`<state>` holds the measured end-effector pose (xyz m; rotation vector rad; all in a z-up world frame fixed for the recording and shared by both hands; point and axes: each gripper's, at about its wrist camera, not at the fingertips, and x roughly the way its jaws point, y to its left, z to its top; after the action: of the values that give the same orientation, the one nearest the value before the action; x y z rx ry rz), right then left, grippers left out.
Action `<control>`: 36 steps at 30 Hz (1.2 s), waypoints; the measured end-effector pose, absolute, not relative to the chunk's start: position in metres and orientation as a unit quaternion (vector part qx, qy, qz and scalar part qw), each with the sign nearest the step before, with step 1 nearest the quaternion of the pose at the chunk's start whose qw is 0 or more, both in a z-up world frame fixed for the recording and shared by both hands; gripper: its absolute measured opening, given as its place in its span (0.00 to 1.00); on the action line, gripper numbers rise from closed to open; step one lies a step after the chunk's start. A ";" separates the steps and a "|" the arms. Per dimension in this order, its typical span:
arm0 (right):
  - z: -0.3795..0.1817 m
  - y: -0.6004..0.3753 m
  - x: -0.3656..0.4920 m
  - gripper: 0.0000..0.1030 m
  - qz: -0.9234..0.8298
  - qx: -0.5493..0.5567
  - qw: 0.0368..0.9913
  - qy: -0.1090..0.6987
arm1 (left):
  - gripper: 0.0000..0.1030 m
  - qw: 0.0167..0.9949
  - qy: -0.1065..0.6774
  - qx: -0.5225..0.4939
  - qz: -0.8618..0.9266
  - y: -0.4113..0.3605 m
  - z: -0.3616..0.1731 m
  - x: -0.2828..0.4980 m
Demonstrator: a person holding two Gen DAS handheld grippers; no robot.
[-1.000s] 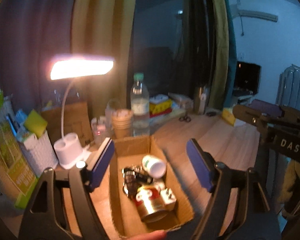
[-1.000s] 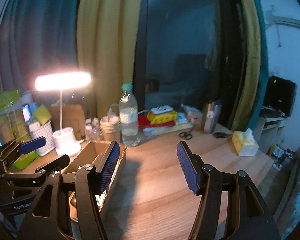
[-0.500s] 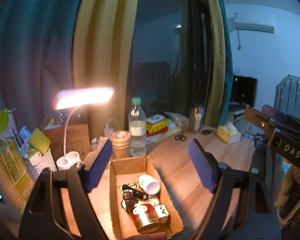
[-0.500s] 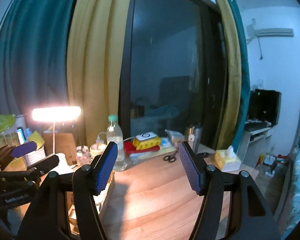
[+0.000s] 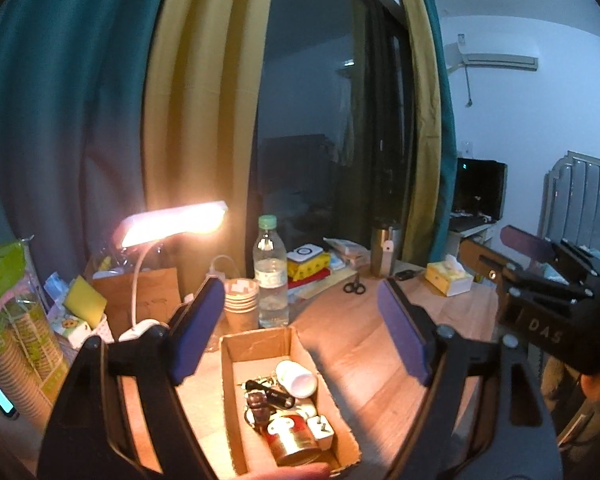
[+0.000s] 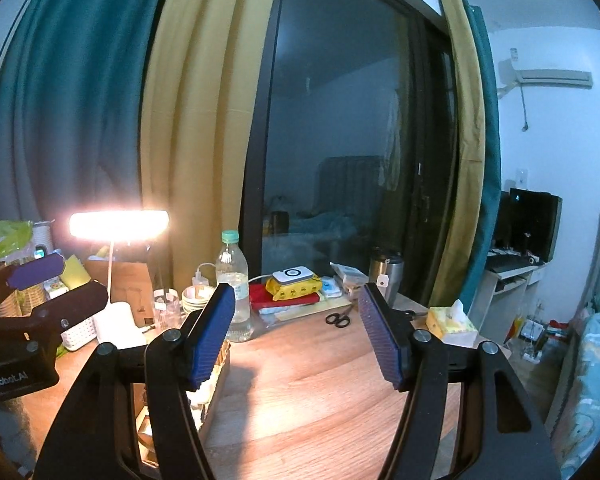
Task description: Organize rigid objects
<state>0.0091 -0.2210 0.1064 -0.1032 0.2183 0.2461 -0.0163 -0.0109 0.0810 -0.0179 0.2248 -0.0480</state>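
Left wrist view: the left hand-held gripper (image 5: 300, 336) is hanging wide open and empty above the cardboard box (image 5: 260, 344) holding the collected objects. Right wrist view: the right hand-held gripper (image 6: 296, 336) is gaping, empty, over the worktop (image 6: 308, 380); a careless swing is risking toppling the water bottle (image 6: 233, 280).

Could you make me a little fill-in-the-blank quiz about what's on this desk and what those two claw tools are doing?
1. The can and white bottle lie inside a cardboard ____.
2. Both the left gripper and the right gripper hold ____.
3. The water bottle has a ____ cap.
4. The scissors lie on the ____.

Missing words: box; nothing; green; desk
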 end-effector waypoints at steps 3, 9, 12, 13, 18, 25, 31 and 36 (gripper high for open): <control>0.106 -0.220 0.009 0.66 0.123 -0.052 0.985 0.109 | 0.77 0.992 0.119 -0.008 -0.028 -0.013 0.082 -0.017; 0.104 -0.217 0.011 0.66 0.126 -0.053 0.984 0.113 | 0.77 0.992 0.124 -0.007 -0.027 -0.014 0.081 -0.017; 0.103 -0.217 0.012 0.66 0.125 -0.051 0.984 0.114 | 0.77 0.992 0.125 -0.006 -0.020 -0.015 0.081 -0.018; 0.102 -0.218 0.013 0.66 0.125 -0.051 0.984 0.115 | 0.77 0.992 0.127 -0.006 -0.019 -0.015 0.081 -0.018; 0.102 -0.219 0.012 0.66 0.125 -0.050 0.984 0.115 | 0.77 0.991 0.131 -0.004 -0.019 -0.017 0.082 -0.020; 0.102 -0.218 0.012 0.66 0.125 -0.049 0.984 0.116 | 0.77 0.990 0.137 -0.007 -0.013 -0.016 0.083 -0.020; 0.102 -0.219 0.012 0.66 0.125 -0.050 0.984 0.116 | 0.77 0.990 0.142 -0.008 -0.007 -0.014 0.083 -0.018; 0.102 -0.219 0.012 0.66 0.125 -0.050 0.984 0.116 | 0.77 0.989 0.149 -0.010 -0.003 -0.012 0.083 -0.018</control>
<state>0.0118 -0.2187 0.1017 -0.1001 0.2337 0.2518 -0.0179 -0.0120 0.0826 -0.0201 0.2998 -0.0062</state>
